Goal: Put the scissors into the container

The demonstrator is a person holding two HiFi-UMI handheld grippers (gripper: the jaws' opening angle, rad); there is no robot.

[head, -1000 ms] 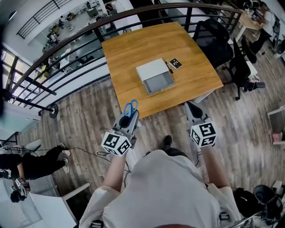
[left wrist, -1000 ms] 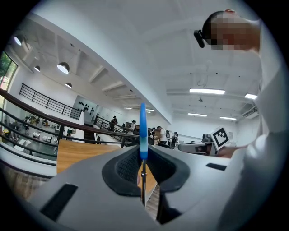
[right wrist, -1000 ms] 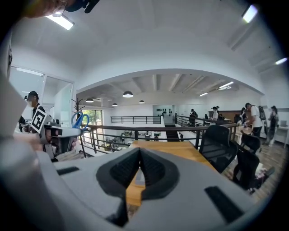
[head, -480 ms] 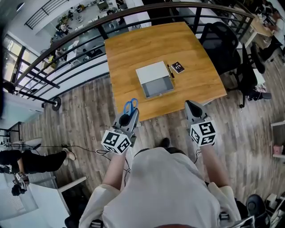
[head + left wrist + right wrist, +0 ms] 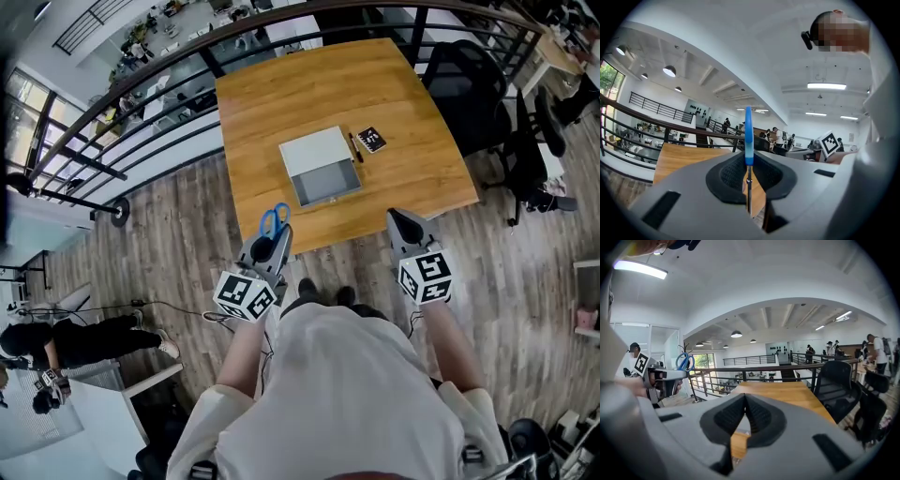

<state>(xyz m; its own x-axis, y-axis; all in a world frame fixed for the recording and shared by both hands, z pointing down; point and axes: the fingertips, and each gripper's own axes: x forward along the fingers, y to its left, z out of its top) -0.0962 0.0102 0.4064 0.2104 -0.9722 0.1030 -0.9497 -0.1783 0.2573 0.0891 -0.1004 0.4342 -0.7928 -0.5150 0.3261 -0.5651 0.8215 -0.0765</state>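
Your left claw [image 5: 277, 242] is clamped on the scissors [image 5: 275, 220]. The metal part is pinched edge-on between the pads, and the blue handles stick out past the tips. Your right claw [image 5: 401, 221] has its jaws closed together with nothing between them. Both claws hang at the near edge of the desk [image 5: 281, 94]. The container [image 5: 328, 180] lies open on the desk, ahead of both claws, right of the left claw and left of the right one. It is well apart from the scissors.
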